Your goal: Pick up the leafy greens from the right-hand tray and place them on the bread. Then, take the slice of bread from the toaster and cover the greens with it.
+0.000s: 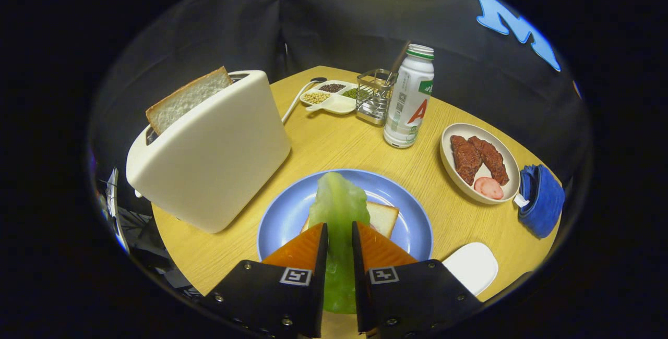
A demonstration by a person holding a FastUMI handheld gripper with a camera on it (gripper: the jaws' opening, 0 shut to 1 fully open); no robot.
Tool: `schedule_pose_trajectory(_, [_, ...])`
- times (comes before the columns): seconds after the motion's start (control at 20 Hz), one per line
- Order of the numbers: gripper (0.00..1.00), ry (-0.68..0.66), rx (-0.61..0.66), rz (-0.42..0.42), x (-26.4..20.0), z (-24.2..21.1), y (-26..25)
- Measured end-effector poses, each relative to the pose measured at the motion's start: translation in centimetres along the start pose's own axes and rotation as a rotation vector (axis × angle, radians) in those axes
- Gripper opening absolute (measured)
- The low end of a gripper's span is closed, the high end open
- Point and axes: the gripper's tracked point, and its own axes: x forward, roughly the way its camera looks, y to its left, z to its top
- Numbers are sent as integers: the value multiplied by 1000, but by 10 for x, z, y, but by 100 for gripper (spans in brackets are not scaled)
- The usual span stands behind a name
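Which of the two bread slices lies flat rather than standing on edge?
The bread slice on the round blue plate, under the green leaf clamped in the claw. The other slice stands in the cream toaster.

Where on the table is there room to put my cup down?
Bare wood lies between the toaster, the bottle and the blue plate. It is crowded by the wire rack. The gripper is shut on the leafy greens.

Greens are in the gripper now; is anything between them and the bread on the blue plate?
Nothing visible. The gripper is shut on the leafy greens, which hang right over the bread slice on the blue plate. The toaster stands off to the side.
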Motion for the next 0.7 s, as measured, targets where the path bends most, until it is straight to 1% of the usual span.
schedule_pose_trajectory(0.1, [34, -13, 10, 2, -2, 3, 0])
schedule_pose_trajectory(0.2, [34, -36, 16, -1, -5, 6, -2])
schedule_pose_trajectory(0.25, [36, -50, 15, -9, -7, 8, -4])
schedule_pose_trajectory(0.3, [47, -58, 8, -15, -10, 10, -5])
schedule_pose_trajectory(0.35, [54, -68, 4, -18, -14, 10, -6])
schedule_pose_trajectory(0.5, [54, -126, 33, 8, -27, 14, 4])
schedule_pose_trajectory(0.7, [54, -269, 62, -1, -53, 24, 14])
